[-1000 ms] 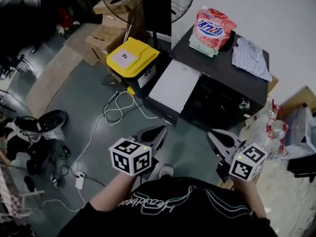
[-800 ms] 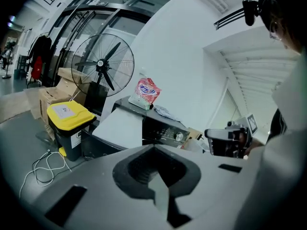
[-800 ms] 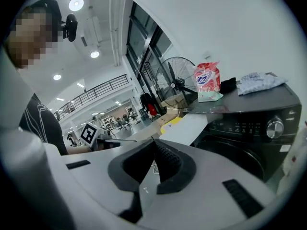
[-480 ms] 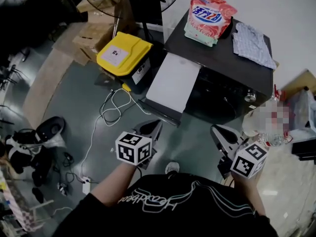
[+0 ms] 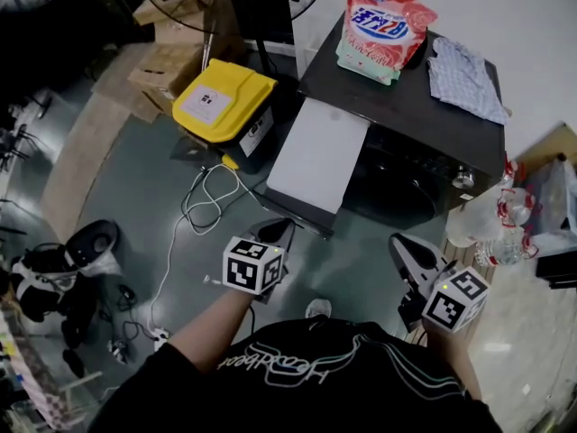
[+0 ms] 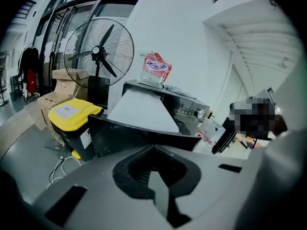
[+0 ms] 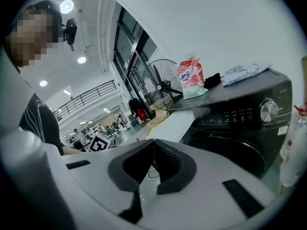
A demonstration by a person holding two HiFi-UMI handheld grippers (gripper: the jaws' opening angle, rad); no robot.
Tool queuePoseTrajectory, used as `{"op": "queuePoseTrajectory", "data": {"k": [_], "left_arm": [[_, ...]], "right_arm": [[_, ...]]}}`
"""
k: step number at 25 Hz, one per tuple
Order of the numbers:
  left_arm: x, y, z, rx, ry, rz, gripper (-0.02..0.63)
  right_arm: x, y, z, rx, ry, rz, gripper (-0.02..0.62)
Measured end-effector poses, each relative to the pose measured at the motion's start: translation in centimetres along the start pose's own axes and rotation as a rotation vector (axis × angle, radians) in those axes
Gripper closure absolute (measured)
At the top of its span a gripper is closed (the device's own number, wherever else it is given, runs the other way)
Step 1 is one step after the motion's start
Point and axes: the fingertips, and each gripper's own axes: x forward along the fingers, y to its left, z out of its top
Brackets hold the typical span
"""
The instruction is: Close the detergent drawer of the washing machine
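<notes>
- Left gripper: jaws pressed together, nothing between them.
- Right gripper: jaws pressed together, empty.
- Both grippers held low over floor, well apart from washing machine.
- Detergent drawer: white, pulled out from machine front, at 12 o'clock from left gripper.
- Machine front at 12 o'clock from right gripper.
- Detergent bag and cloth lie on machine top.
- Yellow-lidded bin at 10 o'clock from drawer.
- Cable lies on floor at 7 o'clock from drawer.

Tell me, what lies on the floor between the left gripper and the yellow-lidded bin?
A white cable lies looped on the grey-green floor between the left gripper and the yellow-lidded bin. The head view shows it.
</notes>
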Motion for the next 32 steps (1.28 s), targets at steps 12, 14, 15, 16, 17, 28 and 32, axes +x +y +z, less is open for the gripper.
{"op": "queuePoseTrajectory", "data": {"k": [12, 14, 15, 16, 17, 28, 32], "left_arm": [[0.6, 0.1, 0.2, 0.004, 0.009, -0.010, 0.583], [0.7, 0.1, 0.2, 0.003, 0.017, -0.008, 0.583], [0.7, 0.1, 0.1, -0.001, 0.022, -0.007, 0.583], [0.6, 0.1, 0.1, -0.007, 0.023, -0.008, 0.583], [0.6, 0.1, 0.1, -0.012, 0.022, -0.011, 0.583], [0.5, 0.1, 0.4, -0.013, 0.012, 0.001, 0.583], [0.3, 0.1, 0.5, -0.024, 0.010, -0.008, 0.583]], "right_arm": [[0.5, -0.7, -0.2, 0.019, 0.000, -0.018, 0.568], [0.5, -0.7, -0.1, 0.030, -0.007, -0.020, 0.568], [0.5, -0.7, -0.1, 0.035, -0.010, -0.021, 0.569], [0.6, -0.7, -0.1, 0.040, -0.013, -0.021, 0.568], [0.6, -0.7, -0.1, 0.042, -0.016, -0.021, 0.568], [1.0, -1.8, 0.8, 0.054, -0.030, -0.032, 0.568], [1.2, -1.9, 0.7, 0.062, -0.029, -0.030, 0.569]]}}
